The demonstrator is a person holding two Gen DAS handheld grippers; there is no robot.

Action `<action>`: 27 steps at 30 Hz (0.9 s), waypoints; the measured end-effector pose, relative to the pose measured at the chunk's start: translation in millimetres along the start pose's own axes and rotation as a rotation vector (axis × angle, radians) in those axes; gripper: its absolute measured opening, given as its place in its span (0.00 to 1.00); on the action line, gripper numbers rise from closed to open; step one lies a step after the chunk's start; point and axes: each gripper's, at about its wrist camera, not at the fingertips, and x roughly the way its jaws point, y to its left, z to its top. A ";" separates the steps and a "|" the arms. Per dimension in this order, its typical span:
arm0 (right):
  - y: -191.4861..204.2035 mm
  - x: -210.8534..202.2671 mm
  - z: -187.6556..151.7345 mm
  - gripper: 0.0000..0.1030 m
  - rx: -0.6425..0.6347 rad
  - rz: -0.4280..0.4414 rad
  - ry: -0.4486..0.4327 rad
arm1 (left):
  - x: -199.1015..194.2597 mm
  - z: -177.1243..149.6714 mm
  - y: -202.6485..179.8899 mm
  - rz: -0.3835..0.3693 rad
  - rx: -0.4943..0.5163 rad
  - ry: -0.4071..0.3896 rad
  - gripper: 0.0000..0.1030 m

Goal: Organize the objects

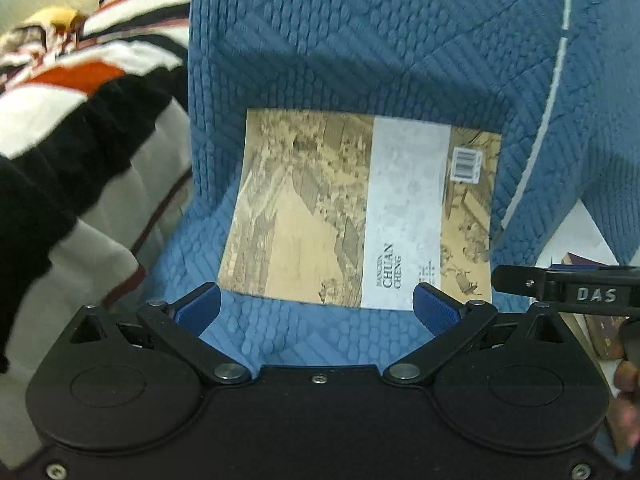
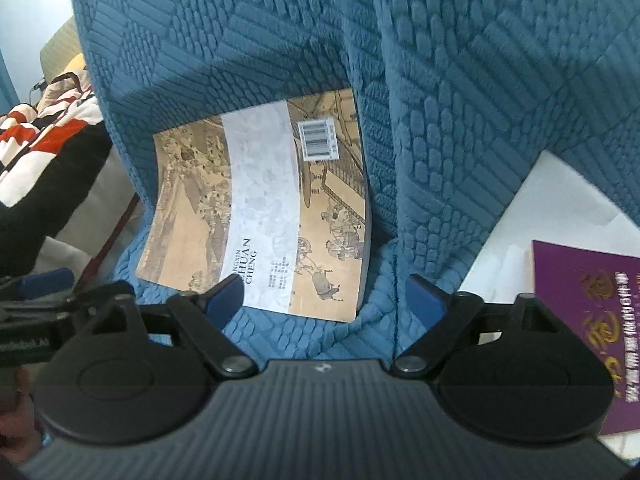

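Note:
A paperback book (image 1: 360, 208) with a tan painted cover, a pale grey band and a barcode lies flat on the blue quilted seat (image 1: 304, 340) of a sofa. My left gripper (image 1: 320, 308) hovers just in front of the book's near edge, open, its blue pads (image 1: 198, 308) empty. In the right wrist view the same book (image 2: 260, 208) lies ahead and to the left. My right gripper (image 2: 324, 300) is open near the book's near right corner, nothing between its pads (image 2: 226, 296). A purple book (image 2: 592, 320) lies at the right on a white surface.
A striped black, white and orange blanket (image 1: 68, 132) is heaped at the left. The blue quilted backrest (image 2: 440, 80) rises behind the book. A white surface (image 2: 520, 208) with more books (image 1: 600, 332) sits at the right. The other gripper's black body (image 1: 568, 292) shows at the right edge.

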 end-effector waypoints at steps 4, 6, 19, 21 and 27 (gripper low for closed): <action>-3.1 18.6 -2.5 0.82 0.001 -0.020 0.012 | 13.0 -1.6 8.1 -0.041 -0.062 0.037 0.99; -4.3 25.1 -2.3 0.79 -0.009 -0.029 0.010 | 17.0 -1.3 12.9 -0.053 -0.103 0.048 0.99; -9.6 77.8 3.2 0.65 -0.048 -0.003 0.042 | 33.5 -1.7 40.0 -0.112 -0.304 0.115 0.80; -12.4 81.1 3.8 0.66 -0.025 0.010 0.046 | 34.4 -3.2 41.8 -0.113 -0.320 0.112 0.79; -31.4 80.4 12.1 0.66 0.094 0.097 0.071 | 38.4 -6.0 50.2 -0.152 -0.406 0.146 0.77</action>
